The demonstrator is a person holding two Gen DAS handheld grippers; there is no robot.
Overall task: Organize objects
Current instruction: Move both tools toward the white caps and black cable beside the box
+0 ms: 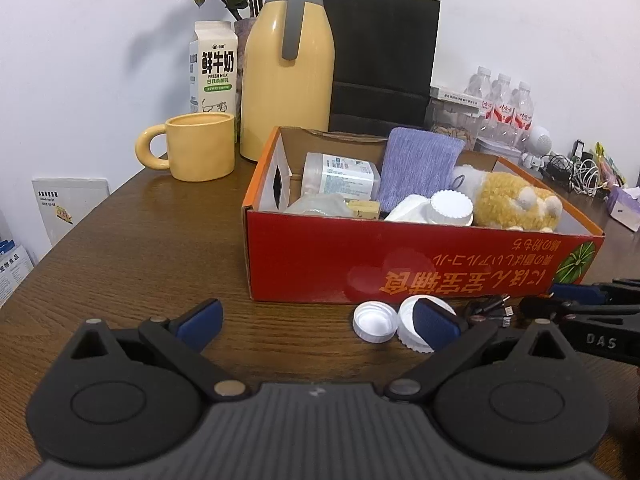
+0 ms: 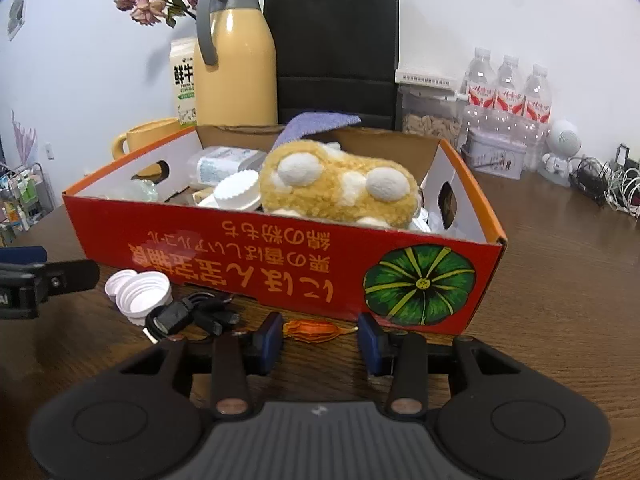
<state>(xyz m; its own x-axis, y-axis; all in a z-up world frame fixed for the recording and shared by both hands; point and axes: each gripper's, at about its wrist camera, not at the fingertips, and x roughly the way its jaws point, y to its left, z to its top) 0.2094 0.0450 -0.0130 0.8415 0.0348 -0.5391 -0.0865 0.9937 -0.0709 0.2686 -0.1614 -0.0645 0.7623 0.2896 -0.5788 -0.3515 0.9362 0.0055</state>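
On the wooden table (image 1: pixel 132 248), the left gripper (image 1: pixel 318 322) hovers with jaws spread wide, empty, near two white bottle caps (image 1: pixel 375 323) and a black cable bundle (image 2: pixel 188 314) lying before the red cardboard box (image 2: pixel 280 264). Right of those, the right gripper (image 2: pixel 320 338) is spread around a small orange wrapped sweet (image 2: pixel 316 329) without touching it. The box holds a plush toy (image 2: pixel 340 188).

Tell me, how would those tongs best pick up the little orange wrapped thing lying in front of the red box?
Probably across its plump middle, coming straight down from above. The small orange crinkled wrapper lies flat on the brown wooden table, lengthwise between the open right tongs, its twisted ends pointing at each finger. Turning the tongs to close across its narrow width would likely hold better than pinching the thin tips.
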